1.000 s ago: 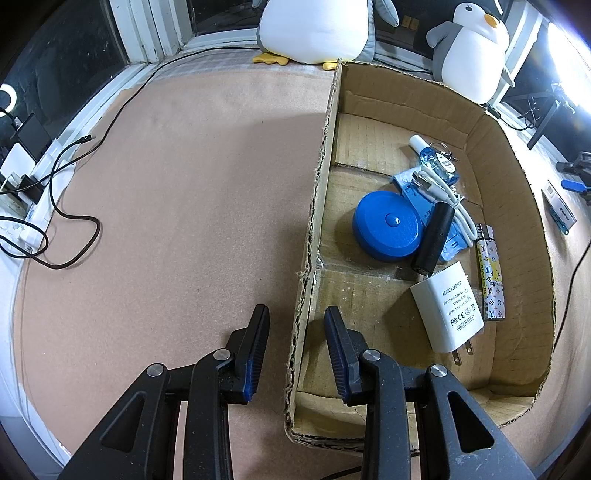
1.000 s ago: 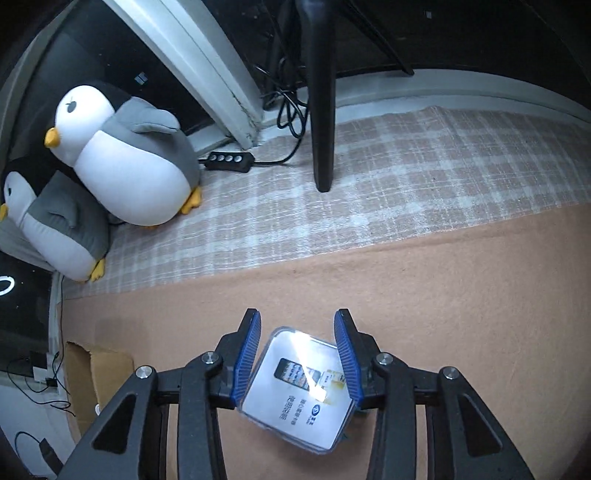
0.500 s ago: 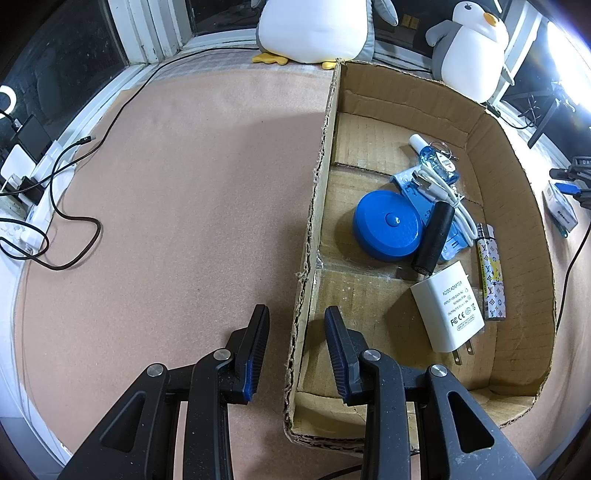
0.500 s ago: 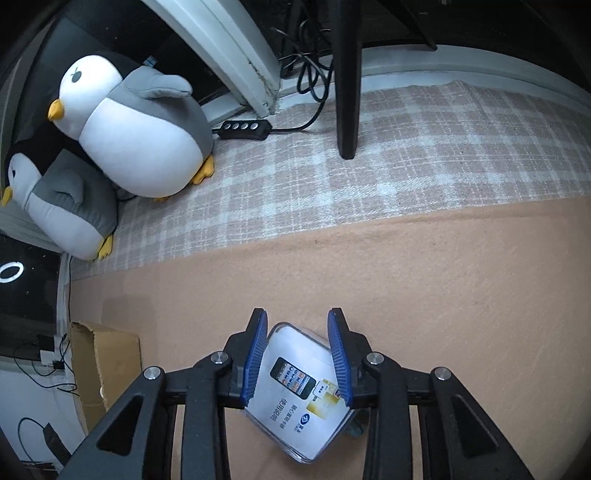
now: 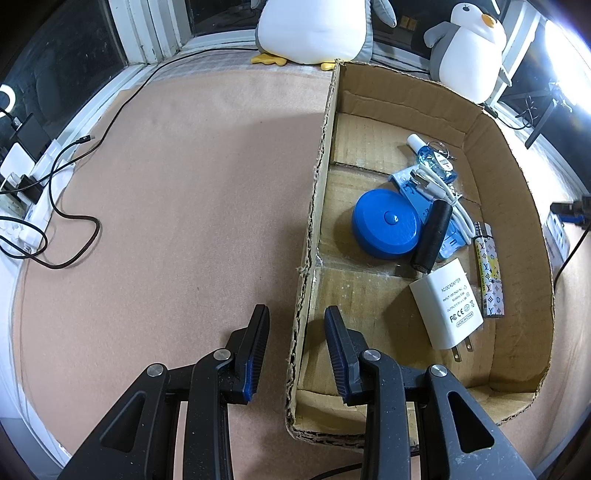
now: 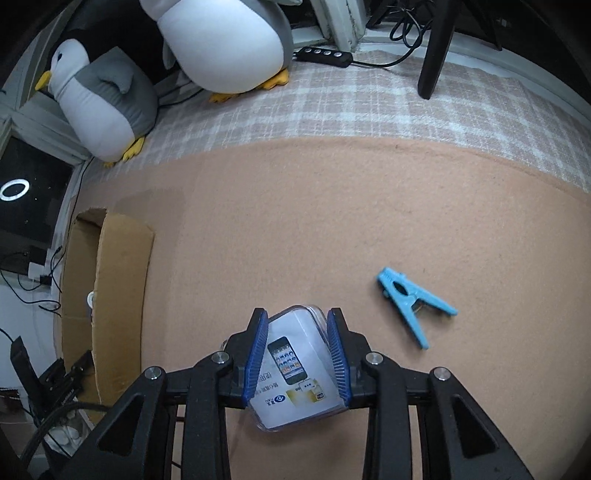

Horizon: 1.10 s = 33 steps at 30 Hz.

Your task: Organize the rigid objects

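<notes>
Gripping the clear case [image 6: 295, 365] with our right gripper [image 6: 297, 347], pads on both its sides, we hold it just above the mat [image 6: 332, 221] for the box [image 5: 513, 206]. Our left gripper [image 5: 295, 332], at its narrowest, straddles the box wall, steadying it.

Light source: hard white glare blows out the upper right corner of the left wrist view, beside the grey penguin toy [image 5: 467, 48].
Brightness: the pink mat [image 5: 177, 206] is evenly lit in both views; windows and outer corners fall to black.
Shadows: soft, short ones lie under the items in the cardboard box [image 5: 517, 206].
Glare: a faint sheen sits on the clear plastic case [image 6: 295, 369].
Distortion: strong fisheye bending curves the mat edges and the window frame [image 5: 136, 33].
Sharpness: centres crisp; slight softness at the rims of the right wrist view.
</notes>
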{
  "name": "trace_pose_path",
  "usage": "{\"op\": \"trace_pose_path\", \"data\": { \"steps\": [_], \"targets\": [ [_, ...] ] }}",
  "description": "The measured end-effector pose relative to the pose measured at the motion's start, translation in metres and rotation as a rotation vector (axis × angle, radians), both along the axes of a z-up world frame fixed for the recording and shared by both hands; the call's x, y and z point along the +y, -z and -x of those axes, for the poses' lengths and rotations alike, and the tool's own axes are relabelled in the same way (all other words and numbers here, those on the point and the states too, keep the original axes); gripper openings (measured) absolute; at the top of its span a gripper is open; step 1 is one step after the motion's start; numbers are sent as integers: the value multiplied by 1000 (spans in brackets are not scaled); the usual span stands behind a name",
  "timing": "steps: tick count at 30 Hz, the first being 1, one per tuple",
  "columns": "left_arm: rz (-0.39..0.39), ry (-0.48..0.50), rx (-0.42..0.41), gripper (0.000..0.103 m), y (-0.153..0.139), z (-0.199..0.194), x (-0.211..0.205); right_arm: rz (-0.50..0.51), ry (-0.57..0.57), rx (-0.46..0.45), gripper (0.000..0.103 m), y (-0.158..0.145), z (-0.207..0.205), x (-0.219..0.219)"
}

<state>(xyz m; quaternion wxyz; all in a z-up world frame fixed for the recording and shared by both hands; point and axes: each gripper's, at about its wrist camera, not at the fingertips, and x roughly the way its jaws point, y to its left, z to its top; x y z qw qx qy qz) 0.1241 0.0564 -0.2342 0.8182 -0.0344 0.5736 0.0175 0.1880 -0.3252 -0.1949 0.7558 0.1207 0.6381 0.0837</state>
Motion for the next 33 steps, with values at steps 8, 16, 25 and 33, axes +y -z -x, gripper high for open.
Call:
{"op": "trace_pose_path", "data": {
  "steps": [8,16,25,33],
  "targets": [
    [5,-2,-1,34,0,1,0,-36,-14,-36,36,-6,37,17],
    [-1,0,-3,34,0,0,-1,100,-60,-109,63,-24,54,29],
    [10,-5,-3,34,-1,0,1,165,-165,-69,70,-12,47,63],
    [15,-5,-4,34,-1,0,2,220,-199,-13,70,3,41,71]
  ]
}}
